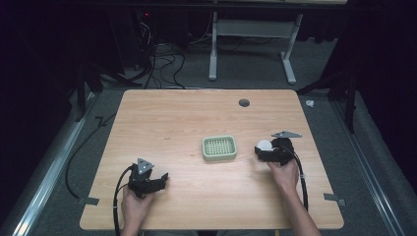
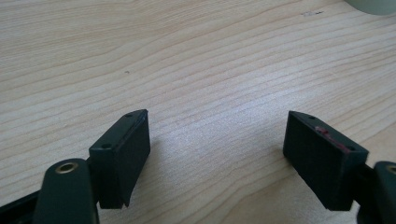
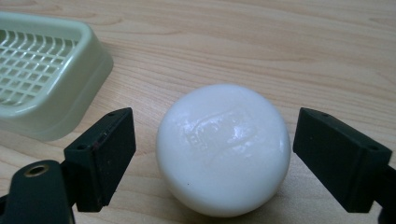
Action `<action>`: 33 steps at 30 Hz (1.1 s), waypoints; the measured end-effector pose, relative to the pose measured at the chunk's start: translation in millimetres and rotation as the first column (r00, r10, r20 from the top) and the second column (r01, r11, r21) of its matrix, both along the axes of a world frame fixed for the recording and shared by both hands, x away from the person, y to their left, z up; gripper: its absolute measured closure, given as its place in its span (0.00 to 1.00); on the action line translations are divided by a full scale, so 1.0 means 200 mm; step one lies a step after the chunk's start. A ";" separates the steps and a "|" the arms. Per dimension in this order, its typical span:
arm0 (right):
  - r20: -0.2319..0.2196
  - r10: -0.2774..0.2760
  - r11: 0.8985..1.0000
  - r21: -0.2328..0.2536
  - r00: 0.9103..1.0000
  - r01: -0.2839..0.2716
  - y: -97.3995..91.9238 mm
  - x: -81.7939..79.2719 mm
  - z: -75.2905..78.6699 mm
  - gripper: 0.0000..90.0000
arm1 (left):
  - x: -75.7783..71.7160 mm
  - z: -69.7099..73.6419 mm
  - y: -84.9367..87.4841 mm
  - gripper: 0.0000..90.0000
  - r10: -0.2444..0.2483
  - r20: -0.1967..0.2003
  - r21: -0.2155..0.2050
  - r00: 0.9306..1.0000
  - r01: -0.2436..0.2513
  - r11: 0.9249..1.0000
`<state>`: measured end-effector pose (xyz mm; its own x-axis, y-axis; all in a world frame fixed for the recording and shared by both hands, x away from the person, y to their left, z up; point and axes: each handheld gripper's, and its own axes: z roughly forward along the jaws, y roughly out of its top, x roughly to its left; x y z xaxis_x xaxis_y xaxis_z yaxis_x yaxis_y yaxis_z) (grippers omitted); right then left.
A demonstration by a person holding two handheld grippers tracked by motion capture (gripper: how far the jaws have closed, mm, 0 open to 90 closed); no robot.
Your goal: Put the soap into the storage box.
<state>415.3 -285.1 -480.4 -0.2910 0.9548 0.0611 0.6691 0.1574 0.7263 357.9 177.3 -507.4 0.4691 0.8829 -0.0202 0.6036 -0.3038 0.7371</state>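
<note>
Two right fingers standing wide, flanking soap lying on desk, touching neither; tray just beside; left gripper gaping, holding nothing.

Right tongs at white soap, beside green tray.

The round white bar of soap, low in the middle of the right gripper view, is smooth and glossy, with bright highlights across a faint embossed mark. At the upper left of that frame, the pale green plastic soap dish has a soft satin sheen and a moulded grid floor. The light wooden table top looks matt, with fine visible grain. The black jaw pads appear to be matt hard plastic, and a dull brass-coloured metal insert sits at the lower left.
</note>
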 end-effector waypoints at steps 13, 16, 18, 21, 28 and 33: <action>-0.019 -0.008 1.000 -0.018 1.000 0.008 0.02 0.03 -0.05 0.19 | 0.00 0.00 0.00 0.26 0.000 0.000 0.000 1.000 0.000 1.000; -0.018 -0.012 1.000 -0.023 1.000 0.011 0.02 0.04 -0.05 0.21 | 0.00 0.00 0.00 0.26 0.000 0.000 0.000 1.000 0.000 1.000; -0.020 -0.011 1.000 -0.024 1.000 0.011 0.02 0.04 -0.06 0.22 | 0.00 0.00 0.00 0.26 0.000 0.000 0.000 1.000 0.000 1.000; -0.027 -0.015 1.000 -0.019 1.000 0.014 0.02 0.04 -0.07 0.22 | 0.00 0.00 0.00 0.26 0.000 0.000 0.000 1.000 0.000 1.000; -0.043 -0.023 1.000 -0.014 0.999 0.022 0.01 0.05 -0.08 0.26 | 0.00 0.00 0.00 0.26 0.000 0.000 0.000 1.000 0.000 1.000; -0.044 -0.024 1.000 -0.010 0.999 0.023 0.01 0.05 -0.08 0.27 | 0.00 0.00 0.00 0.26 0.000 0.000 0.000 1.000 0.000 1.000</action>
<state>424.9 -282.8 -496.8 -0.2656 0.9620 0.0641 0.7042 0.1481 0.6944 357.9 177.3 -507.4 0.4691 0.8829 -0.0202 0.6035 -0.3038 0.7373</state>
